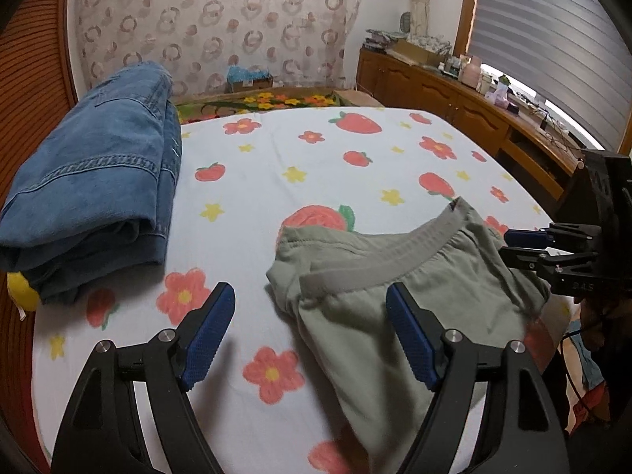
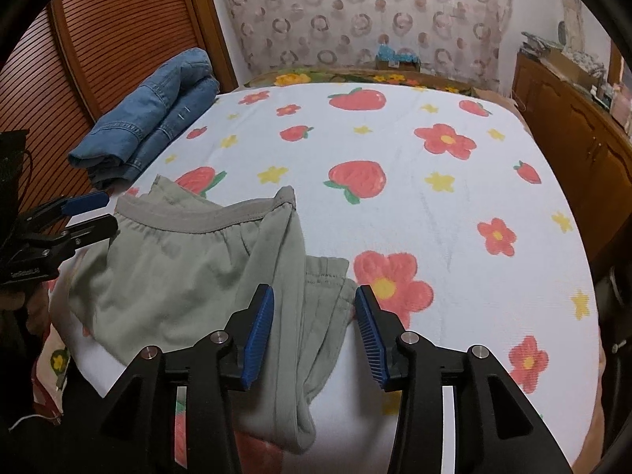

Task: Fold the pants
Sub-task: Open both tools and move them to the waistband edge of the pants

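Our left gripper (image 1: 310, 312) hangs with its jaws spread wide and nothing pinched between them; its right blue pad (image 1: 410, 339) sits over the green pants (image 1: 395, 300), while its left pad is over bare sheet. Our right gripper (image 2: 314, 331) also stands parted, not gripping: the folded leg cloth of the pants (image 2: 189, 272) lies below the gap, and we see no pad pressing on it. The pants rest in a loose, partly folded heap near the front edge of the bed, toward its left half as the right wrist view shows it, with the grey waistband curving across the top of the heap and the leg ends running down over the front edge. In each wrist view the other gripper shows at the side, just beside the waistband. Well apart, at the left edge of the bed, lie folded blue jeans (image 1: 91, 181). Everything rests on a white sheet (image 2: 454, 197) printed with strawberries, red flowers and yellow stars. Beyond the bed's right side runs a wooden cabinet (image 1: 454, 94).
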A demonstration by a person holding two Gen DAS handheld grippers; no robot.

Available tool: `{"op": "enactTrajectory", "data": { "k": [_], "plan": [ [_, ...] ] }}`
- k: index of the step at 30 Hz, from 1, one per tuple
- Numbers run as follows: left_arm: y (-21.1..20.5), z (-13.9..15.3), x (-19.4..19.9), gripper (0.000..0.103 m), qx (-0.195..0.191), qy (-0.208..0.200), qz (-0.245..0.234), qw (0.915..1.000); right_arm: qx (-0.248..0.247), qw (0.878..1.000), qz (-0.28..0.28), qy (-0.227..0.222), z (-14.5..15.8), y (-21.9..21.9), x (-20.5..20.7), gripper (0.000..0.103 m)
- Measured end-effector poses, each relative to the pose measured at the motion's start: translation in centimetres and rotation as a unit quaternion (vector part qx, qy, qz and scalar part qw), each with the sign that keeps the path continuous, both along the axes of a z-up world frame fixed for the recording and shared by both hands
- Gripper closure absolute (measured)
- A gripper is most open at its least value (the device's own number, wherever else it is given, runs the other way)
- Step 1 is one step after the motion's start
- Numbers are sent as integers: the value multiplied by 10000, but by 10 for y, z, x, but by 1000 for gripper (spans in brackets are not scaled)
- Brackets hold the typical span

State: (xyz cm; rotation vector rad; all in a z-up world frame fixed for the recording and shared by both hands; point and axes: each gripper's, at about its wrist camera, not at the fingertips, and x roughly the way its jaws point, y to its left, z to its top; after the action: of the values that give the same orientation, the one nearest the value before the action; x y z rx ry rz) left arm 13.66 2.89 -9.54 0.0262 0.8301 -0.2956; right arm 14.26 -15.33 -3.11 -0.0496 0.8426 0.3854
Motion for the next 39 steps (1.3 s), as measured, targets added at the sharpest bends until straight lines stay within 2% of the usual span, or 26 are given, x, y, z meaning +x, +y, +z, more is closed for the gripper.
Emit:
{"op": "enactTrajectory", "data": {
  "k": [7,20,26,39],
  "plan": [
    [7,-6,15,23,14,300,-34,9995,40,9998,-59,179,-1,-2,5,58],
    [3,-22,31,23,81,555,-178,9983,25,9997,-22,251,-2,1,10,57],
    [4,-23,25,23,80,323,-252,9991,-31,9999,-17,166,-5,9,12,57],
    [5,-24,27,20,69,266,-283,9992,-298,9995,100,-71,-10,29,15,57]
  ]
}}
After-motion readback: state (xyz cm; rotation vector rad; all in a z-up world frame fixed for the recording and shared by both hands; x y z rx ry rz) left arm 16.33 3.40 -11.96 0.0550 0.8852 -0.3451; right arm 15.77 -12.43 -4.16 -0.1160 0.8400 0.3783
